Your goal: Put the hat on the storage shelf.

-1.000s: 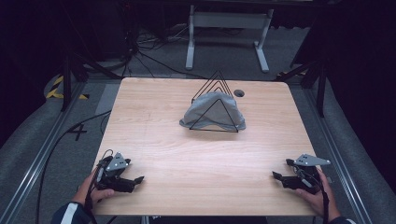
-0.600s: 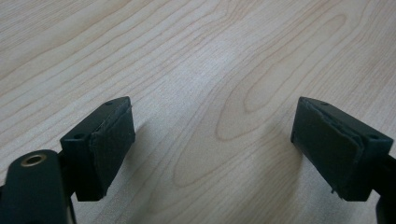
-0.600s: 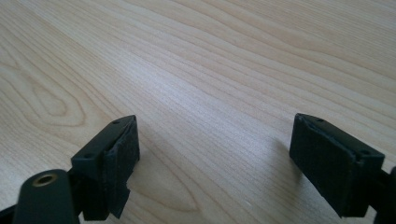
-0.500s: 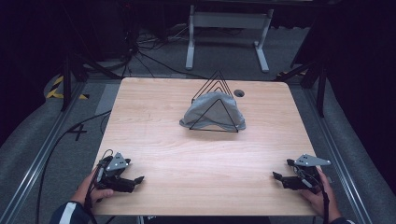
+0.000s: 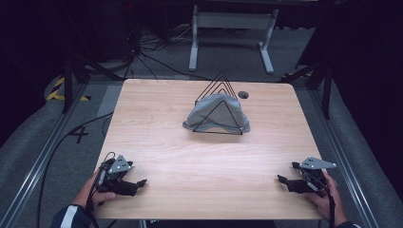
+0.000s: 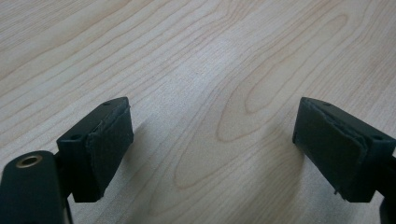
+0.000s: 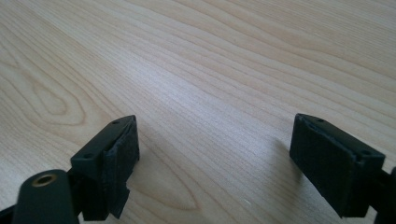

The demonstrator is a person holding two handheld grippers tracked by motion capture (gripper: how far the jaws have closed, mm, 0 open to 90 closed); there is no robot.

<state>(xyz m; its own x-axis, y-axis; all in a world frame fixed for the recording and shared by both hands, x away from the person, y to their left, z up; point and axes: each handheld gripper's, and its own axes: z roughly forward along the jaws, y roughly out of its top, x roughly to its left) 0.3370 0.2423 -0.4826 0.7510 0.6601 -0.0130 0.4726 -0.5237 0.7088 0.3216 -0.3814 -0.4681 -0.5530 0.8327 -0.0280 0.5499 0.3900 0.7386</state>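
Light wooden counter (image 5: 166,123) with rounded corners and a small dark round hole (image 5: 243,94) near its far edge. Grey crumpled cloth (image 5: 211,116), heaped in a low mound on the far middle of the counter, draped within a black wire rack of upright triangular loops (image 5: 219,91); the nearest loop crosses the cloth's front and the other loops rise behind and above it. Left claw (image 5: 141,182), black, two-jawed, with grey three-cornered plate on top: resting at the near left edge of the counter, held in a hand (image 5: 90,194), pointing toward the counter's middle; jaws wide apart with bare wood grain between the pads (image 6: 109,140) in the left gripper view, holding nothing. Right claw (image 5: 281,179), same make: resting at the near right edge, held in the other hand (image 5: 325,199), pointing inward toward the left claw; jaws likewise wide apart over bare wood in the right gripper view (image 7: 212,149), holding nothing. Both claws lie well apart from the cloth and rack, one to each side. Grey floor with black cables (image 5: 157,59) and a white metal stand (image 5: 228,28) beyond the counter's far edge.
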